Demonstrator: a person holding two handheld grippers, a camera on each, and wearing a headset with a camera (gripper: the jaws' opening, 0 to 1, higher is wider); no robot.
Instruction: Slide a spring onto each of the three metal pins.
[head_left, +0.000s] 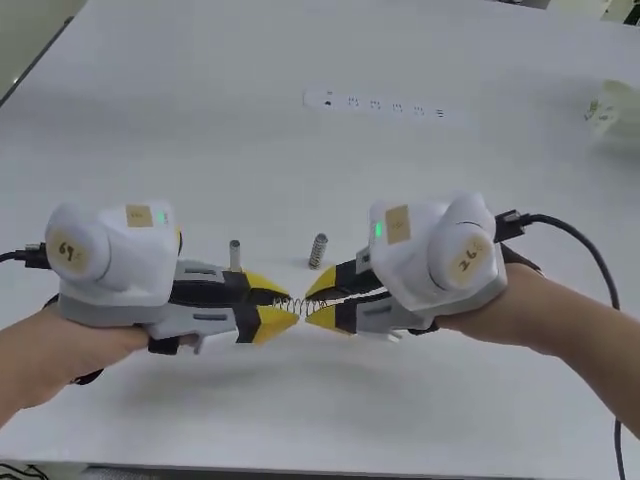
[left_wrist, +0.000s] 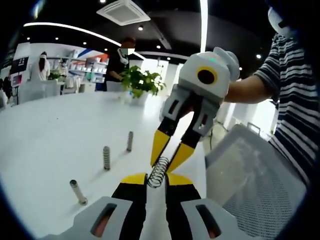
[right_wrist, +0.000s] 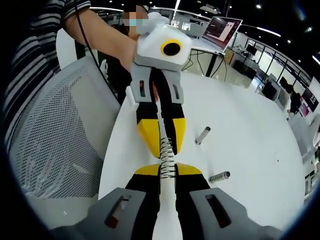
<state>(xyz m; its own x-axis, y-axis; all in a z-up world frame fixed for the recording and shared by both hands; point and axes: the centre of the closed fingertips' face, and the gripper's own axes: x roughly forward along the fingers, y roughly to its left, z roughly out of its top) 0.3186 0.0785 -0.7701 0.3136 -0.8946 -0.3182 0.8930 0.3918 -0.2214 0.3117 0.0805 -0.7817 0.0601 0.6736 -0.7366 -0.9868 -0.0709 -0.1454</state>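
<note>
Spring axis: the spring (head_left: 302, 304) hangs level above the surface (head_left: 200, 150), its long axis running from one tool to the other, left to right in the head view.
Left tool: the left tool (head_left: 288, 312) is pressed together on the spring's left end.
Right tool: the right tool (head_left: 318, 299) pinches the other end, and the two sets of yellow tips almost meet.
Head view: a bare pin (head_left: 236, 255) and a sprung pin (head_left: 318, 250) stand upright just behind the tools. The left tool hides the bare pin's foot.
Left gripper view: the spring rises ahead toward the right tool. Three pins stand in a row to its left, and the third pin (left_wrist: 130, 141) is too small to tell whether it is bare.
Right gripper view: the spring runs straight ahead to the left tool, with two pins to its right.
Around: a power strip (head_left: 385, 103) lies far across the surface. A mesh chair (left_wrist: 250, 180) stands beside the surface and a plant (left_wrist: 140, 82) at its far end.
</note>
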